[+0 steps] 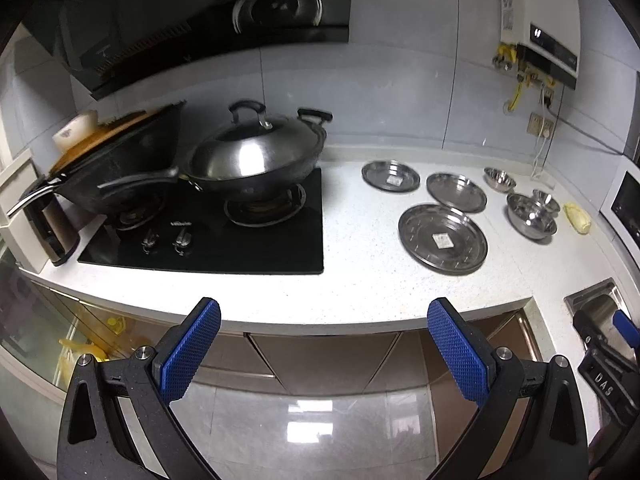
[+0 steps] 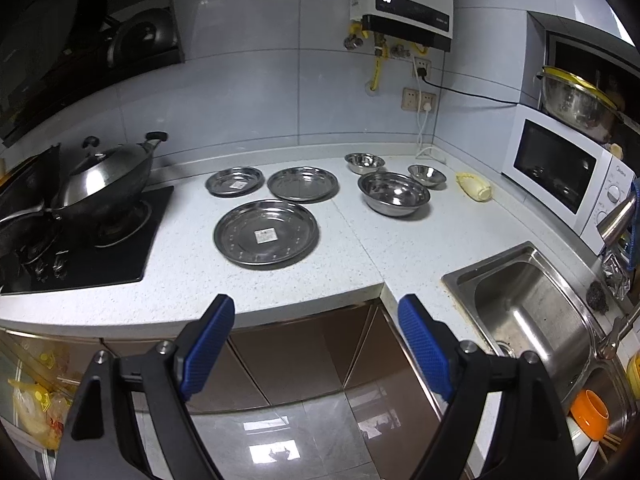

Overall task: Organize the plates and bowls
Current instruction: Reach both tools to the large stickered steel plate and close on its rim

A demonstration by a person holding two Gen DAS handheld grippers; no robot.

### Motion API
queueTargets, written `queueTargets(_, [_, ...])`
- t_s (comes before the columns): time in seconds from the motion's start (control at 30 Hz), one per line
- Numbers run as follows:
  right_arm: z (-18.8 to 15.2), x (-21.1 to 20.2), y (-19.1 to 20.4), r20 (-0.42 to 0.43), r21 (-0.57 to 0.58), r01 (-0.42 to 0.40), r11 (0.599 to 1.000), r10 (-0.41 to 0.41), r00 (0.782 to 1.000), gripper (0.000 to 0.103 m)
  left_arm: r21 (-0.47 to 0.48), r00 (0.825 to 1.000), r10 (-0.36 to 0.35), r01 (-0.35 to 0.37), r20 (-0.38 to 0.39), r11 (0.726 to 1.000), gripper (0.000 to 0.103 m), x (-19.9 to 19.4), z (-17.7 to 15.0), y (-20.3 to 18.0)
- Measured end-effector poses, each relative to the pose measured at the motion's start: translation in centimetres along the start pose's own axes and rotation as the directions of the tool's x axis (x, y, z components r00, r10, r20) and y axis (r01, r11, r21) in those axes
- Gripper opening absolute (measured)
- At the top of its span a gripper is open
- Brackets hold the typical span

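Where the stove ends, steel plates dot the speckled countertop.

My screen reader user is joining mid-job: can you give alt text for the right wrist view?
Three steel plates and three steel bowls lie apart on a white counter, untouched. The open right gripper hangs short of the counter edge. A stove with a lidded wok is left; a sink and microwave are right.
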State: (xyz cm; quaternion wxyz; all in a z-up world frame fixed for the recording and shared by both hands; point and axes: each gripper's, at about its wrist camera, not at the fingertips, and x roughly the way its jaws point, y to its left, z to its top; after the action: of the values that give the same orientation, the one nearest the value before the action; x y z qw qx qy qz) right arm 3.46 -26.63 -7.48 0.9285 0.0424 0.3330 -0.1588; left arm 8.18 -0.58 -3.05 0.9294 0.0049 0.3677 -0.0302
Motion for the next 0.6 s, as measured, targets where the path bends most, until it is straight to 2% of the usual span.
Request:
queueTargets(0.2, [3.3, 4.8, -0.5, -0.065, -0.011, -0.008, 1.0, 0.007, 0.998, 0.084, -0.009, 0.991, -0.013, 0.012, -0.133, 1.0, 0.102, 5.6, 2.9, -2.0])
queueTargets(0.4, [6.6, 11.3, -2.5, -0.129, -0.004, -0.046, 0.999, 0.045, 0.991, 0.084, -0.069, 0.967, -0.026, 0.009, -0.252, 0.998, 0.102, 12.6, 5.8, -5.6])
queueTargets(0.6, [10.8, 20.0, -4.5, -0.149, -0.023, -0.098, 0.995, 0.094, 0.984, 0.084, -0.073, 0.964, 0.017, -0.038, -0.266, 0.997, 0.102, 18.6, 8.3, -10.3])
